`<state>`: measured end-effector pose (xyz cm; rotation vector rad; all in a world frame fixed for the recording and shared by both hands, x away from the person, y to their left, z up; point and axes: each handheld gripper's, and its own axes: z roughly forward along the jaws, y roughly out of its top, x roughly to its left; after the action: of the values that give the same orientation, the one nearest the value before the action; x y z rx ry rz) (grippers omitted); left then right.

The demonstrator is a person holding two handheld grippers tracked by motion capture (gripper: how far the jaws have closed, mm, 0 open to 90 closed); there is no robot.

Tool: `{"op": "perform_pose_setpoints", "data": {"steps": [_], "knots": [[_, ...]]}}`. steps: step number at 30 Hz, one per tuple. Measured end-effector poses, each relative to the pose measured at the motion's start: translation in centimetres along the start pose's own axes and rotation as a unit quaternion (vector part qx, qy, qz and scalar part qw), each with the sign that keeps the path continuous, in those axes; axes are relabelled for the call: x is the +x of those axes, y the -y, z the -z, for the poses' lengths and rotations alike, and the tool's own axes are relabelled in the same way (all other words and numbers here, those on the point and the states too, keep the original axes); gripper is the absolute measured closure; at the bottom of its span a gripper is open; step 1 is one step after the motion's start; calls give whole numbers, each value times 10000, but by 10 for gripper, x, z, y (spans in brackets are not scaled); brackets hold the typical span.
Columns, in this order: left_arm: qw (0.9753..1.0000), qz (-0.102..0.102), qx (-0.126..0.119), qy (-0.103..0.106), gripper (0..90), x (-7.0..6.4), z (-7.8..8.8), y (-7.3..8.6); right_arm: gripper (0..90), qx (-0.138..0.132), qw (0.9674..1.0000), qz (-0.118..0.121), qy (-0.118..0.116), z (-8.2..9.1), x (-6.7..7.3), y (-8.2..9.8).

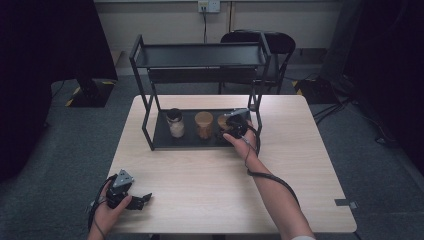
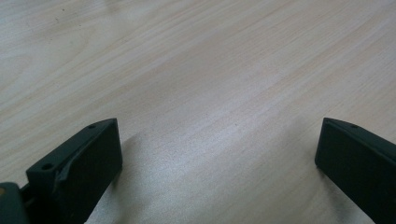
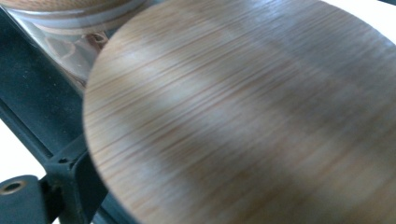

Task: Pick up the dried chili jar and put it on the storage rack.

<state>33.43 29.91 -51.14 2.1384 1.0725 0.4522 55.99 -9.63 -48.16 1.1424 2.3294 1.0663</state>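
my right gripper (image 1: pixel 235 127) is at the right jar (image 3: pixel 243 112) on the bottom shelf of the black rack (image 1: pixel 200 55), at that shelf's right end. its camera looks close onto the jar's wooden lid, with one black jaw low at the left edge; i cannot tell whether the jaws press on the jar. beside it stand a middle jar (image 1: pixel 203 125) and a left jar (image 1: pixel 175 122) with a dark lid. my left gripper (image 1: pixel 142 200) rests on the table (image 2: pixel 196 70) near its front left corner, jaws spread wide, nothing between them.
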Motion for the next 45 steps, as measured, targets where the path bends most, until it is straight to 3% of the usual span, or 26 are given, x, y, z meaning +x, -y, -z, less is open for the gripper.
{"op": "perform_pose_setpoints", "data": {"steps": [6,15,26,45], "knots": [[10000,2,0,1,2,0,0,0,21,145,9997,-168,34,5,2,1],[10000,0,0,0,2,0,0,0,20,64,9996,-292,19,16,7,4],[10000,3,0,3,2,0,0,0,24,-31,9996,-286,65,29,12,10],[10000,0,0,1,2,0,0,0,26,-122,9994,-225,-243,46,23,25]]}}
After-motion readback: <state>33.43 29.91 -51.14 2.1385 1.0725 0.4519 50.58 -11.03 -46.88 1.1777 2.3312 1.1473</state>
